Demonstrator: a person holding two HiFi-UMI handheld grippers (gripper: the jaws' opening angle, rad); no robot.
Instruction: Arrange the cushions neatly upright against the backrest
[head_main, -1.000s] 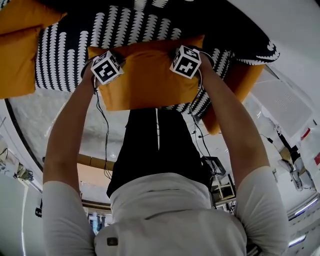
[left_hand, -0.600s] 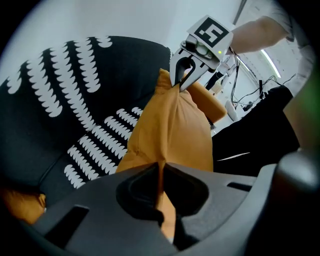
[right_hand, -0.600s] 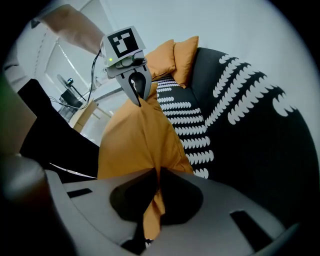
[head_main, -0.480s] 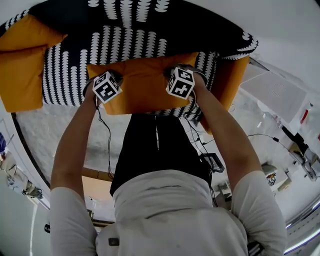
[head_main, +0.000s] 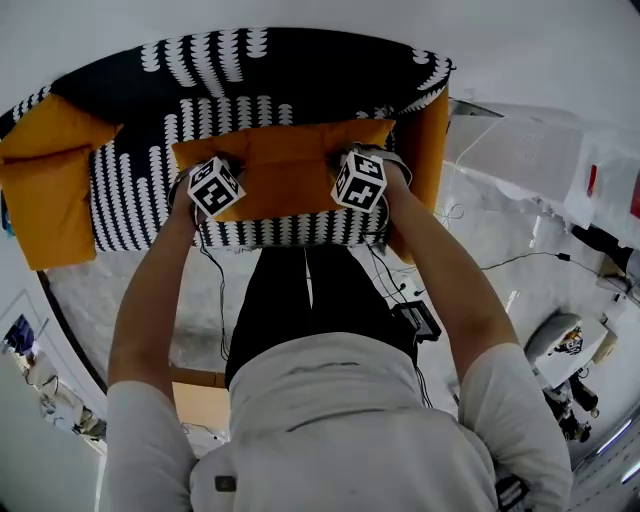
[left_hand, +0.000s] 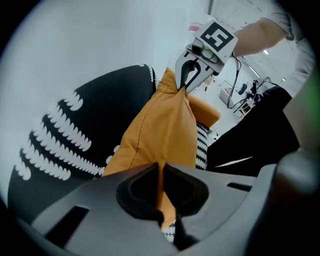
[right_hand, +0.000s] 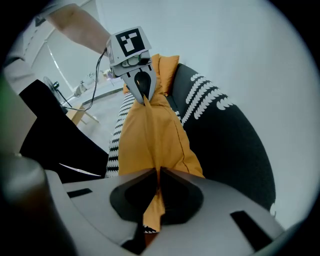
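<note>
An orange cushion (head_main: 285, 165) hangs over the seat of a black sofa with white patterning (head_main: 250, 70), held by its top edge at both ends. My left gripper (head_main: 216, 186) is shut on the cushion's left corner, and the fabric (left_hand: 160, 130) is pinched thin between its jaws (left_hand: 161, 192). My right gripper (head_main: 360, 180) is shut on the other corner, with the seam (right_hand: 150, 135) clamped between its jaws (right_hand: 156, 187). Each gripper view shows the other gripper at the far end of the cushion. A second orange cushion (head_main: 45, 190) lies at the sofa's left end and a third (head_main: 435, 135) stands at its right end.
The sofa stands against a white wall. My legs in black trousers (head_main: 305, 300) are close to the seat's front edge. Cables and a small black device (head_main: 417, 320) lie on the pale floor at the right, beside white boxes (head_main: 520, 150). A wooden piece (head_main: 200, 400) sits by my left side.
Both grippers have risen with the orange cushion and carried it from the seat's front toward the backrest. The head view has pulled back, so the whole sofa shows.
</note>
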